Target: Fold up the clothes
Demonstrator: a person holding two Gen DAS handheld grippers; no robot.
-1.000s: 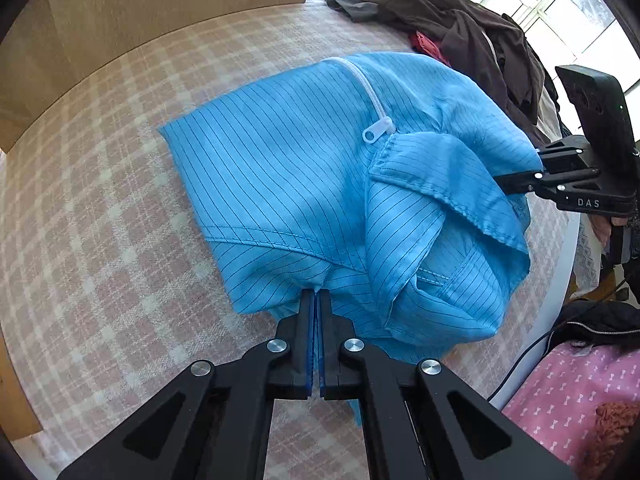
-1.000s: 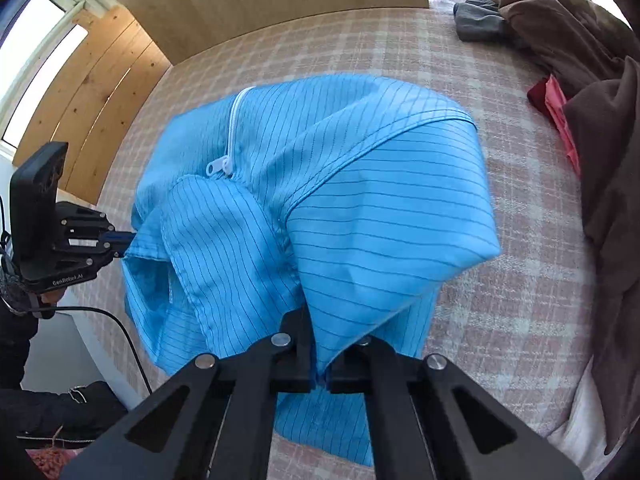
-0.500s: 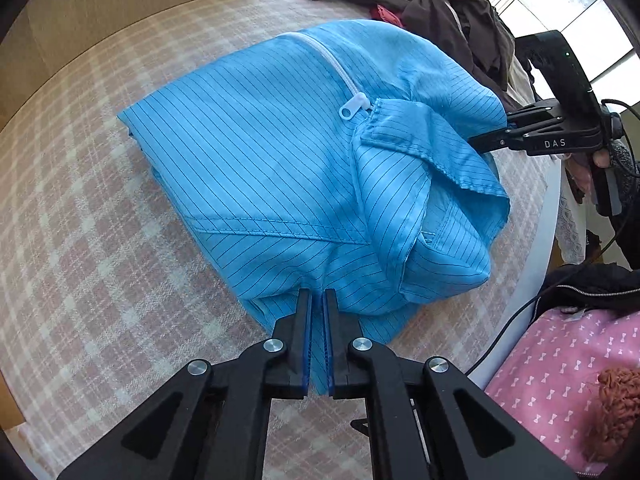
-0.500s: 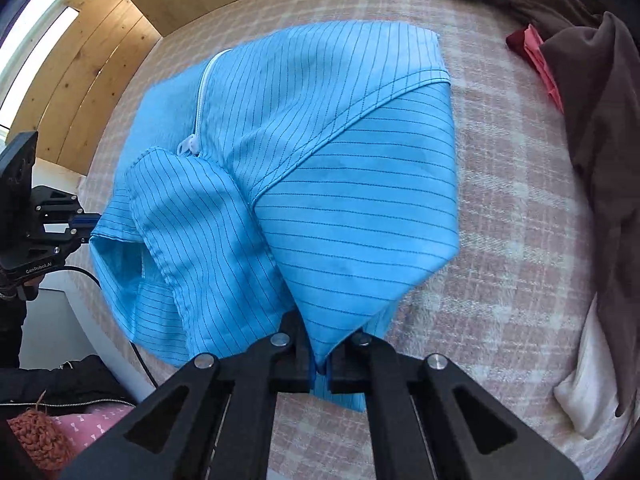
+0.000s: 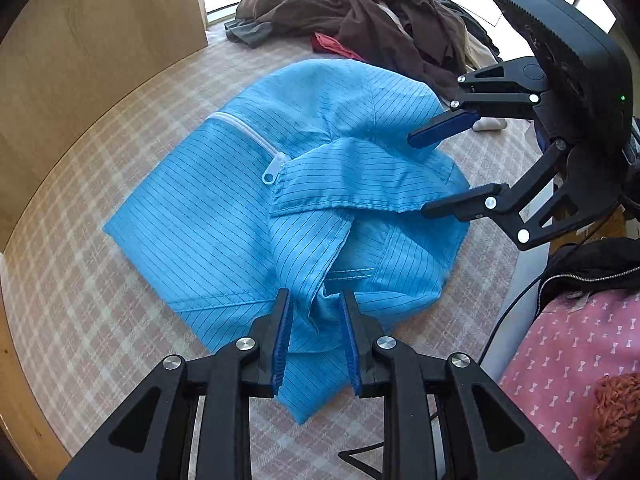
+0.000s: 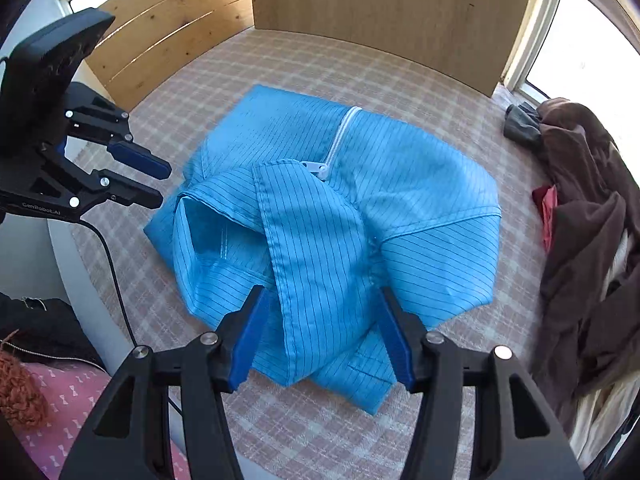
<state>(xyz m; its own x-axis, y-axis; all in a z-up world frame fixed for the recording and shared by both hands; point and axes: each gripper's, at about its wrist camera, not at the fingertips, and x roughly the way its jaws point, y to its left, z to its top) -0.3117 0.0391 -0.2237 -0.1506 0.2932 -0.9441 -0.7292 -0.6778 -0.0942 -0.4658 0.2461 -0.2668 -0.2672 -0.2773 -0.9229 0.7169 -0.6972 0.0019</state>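
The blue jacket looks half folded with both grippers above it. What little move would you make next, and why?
Probably lift both grippers clear. The left gripper and right gripper are opening, no longer pinching the blue jacket, which lies bunched on the checked cover. Then re-grip the loose collar flap.

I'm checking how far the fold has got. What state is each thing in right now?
Blue jacket: folded into a bundle, lying on the checked bed cover, released.
Zip: closed, pull lying flat.
Left gripper: jaws opening, cloth between them but not pinched.
Right gripper: jaws opening, wide apart, holding nothing.
Brown clothes pile: crumpled, unfolded.
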